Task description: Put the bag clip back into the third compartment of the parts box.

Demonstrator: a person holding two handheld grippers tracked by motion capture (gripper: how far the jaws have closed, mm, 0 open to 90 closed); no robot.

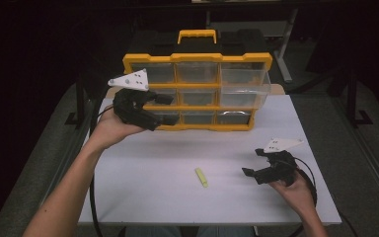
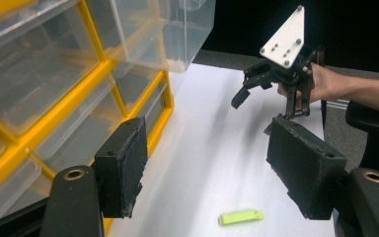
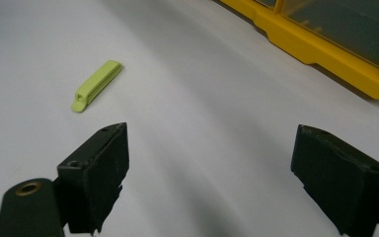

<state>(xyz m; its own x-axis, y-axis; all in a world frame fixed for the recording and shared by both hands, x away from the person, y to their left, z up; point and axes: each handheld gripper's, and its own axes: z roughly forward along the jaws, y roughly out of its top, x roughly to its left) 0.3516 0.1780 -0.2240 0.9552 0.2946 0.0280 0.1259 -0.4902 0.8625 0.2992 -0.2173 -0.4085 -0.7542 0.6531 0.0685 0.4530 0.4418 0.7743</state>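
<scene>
Counting the scene, one yellow-green clip (image 1: pixel 201 177), one yellow drawer cabinet (image 1: pixel 197 58) and two grippers were seen on the white counter (image 1: pixel 177 197). The clip lay flat, apart from both the left gripper (image 1: pixel 161 109) and right gripper (image 1: pixel 254 163), whose fingers were spread empty. Drawer contents could not be made out.

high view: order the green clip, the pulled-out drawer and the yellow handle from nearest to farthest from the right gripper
From the right gripper:
1. Green clip, on the table just to its left.
2. Pulled-out drawer, right column of the organizer, beyond it.
3. Yellow handle, on top at the back.
</scene>
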